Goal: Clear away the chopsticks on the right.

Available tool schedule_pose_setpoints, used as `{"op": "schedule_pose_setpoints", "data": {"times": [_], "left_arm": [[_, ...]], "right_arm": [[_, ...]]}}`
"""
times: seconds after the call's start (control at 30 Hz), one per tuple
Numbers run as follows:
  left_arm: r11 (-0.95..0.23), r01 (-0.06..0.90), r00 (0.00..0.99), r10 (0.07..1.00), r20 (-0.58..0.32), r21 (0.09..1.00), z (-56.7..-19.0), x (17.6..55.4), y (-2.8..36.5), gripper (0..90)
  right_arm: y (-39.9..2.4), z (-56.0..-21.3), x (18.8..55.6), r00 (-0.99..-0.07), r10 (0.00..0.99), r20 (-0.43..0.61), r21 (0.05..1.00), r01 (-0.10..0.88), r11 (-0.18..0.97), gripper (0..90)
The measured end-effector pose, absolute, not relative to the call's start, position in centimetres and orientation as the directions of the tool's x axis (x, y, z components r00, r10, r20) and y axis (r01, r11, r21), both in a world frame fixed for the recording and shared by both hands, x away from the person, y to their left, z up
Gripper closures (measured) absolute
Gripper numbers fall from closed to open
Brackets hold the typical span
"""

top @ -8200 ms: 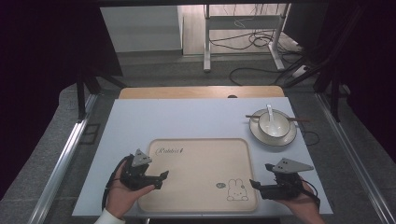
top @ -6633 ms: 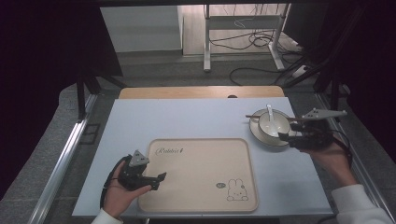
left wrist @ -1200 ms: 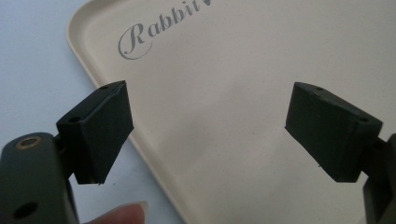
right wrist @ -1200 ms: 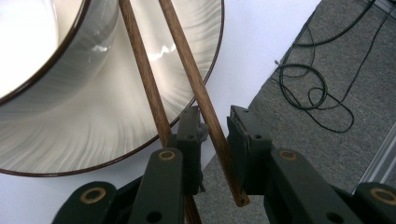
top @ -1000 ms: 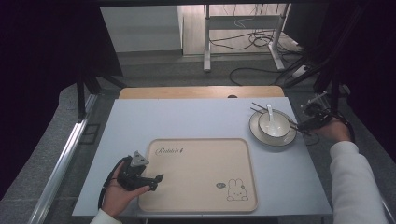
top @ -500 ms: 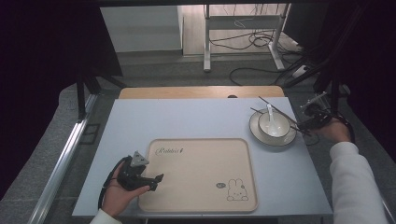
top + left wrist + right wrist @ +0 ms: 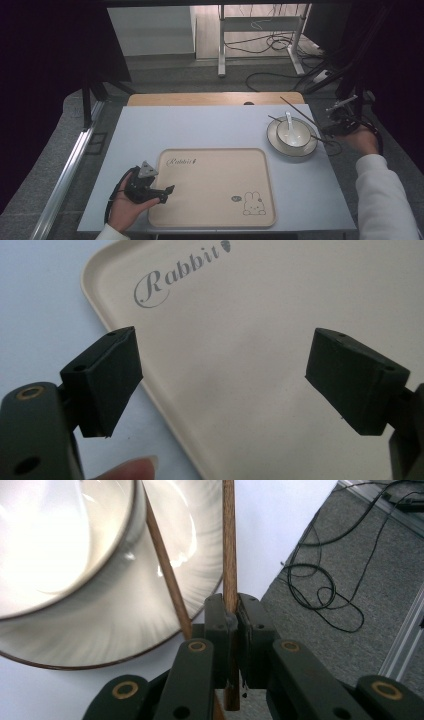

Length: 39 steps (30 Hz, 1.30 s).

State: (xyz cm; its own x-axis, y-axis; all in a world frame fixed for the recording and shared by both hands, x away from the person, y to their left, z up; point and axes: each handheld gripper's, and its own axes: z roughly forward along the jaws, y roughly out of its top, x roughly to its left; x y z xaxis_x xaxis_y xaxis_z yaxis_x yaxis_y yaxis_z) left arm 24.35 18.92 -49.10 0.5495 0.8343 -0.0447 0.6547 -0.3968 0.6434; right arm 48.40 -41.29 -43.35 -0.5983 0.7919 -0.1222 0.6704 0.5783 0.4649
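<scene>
Two chopsticks point(image 7: 300, 117) are laid across the bowl point(image 7: 293, 133) at the table's two o'clock; one is clamped between the right gripper point(image 7: 235, 615) jaws, which have just been closing. Left gripper point(image 7: 220, 385) jaws are held apart over the beige tray point(image 7: 260, 305) at seven o'clock.

Lab-like recording room — dark curtains point(image 7: 45, 75), floor cables point(image 7: 270, 45).

The left tool point(image 7: 220, 385) is held wide open over a beige plastic tray point(image 7: 260, 325) lettered "Rabbit" on the pale worktop point(image 7: 35, 305).
</scene>
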Motion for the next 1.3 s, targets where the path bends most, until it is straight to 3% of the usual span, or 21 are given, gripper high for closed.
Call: {"op": "schedule_pose_setpoints", "data": {"times": [0.23, 0.73, 0.97, 1.3], "left_arm": [[-0.399, 0.647, 0.556, 0.830, -0.043, 0.650, -48.9, 24.1, 19.0, 14.8], [-0.399, 0.638, 0.564, 0.824, -0.048, 0.658, -48.7, 24.2, 18.9, 14.8], [-0.404, 0.641, 0.564, 0.825, -0.042, 0.653, -48.8, 24.3, 18.9, 14.8], [-0.396, 0.638, 0.557, 0.830, -0.040, 0.661, -48.6, 24.0, 19.0, 14.8]], "right_arm": [[-40.5, -40.7, 46.1, -0.549, 0.835, -0.045, 0.549, 0.684, 0.480, 83.9], [-36.4, -39.3, 39.3, -0.583, 0.805, 0.105, 0.663, 0.645, 0.381, 83.9], [-34.0, -39.2, 36.2, -0.639, 0.764, 0.090, 0.689, 0.593, 0.416, 83.8], [-29.1, -41.9, 31.7, -0.707, 0.704, 0.076, 0.625, 0.583, 0.519, 83.8]]}}
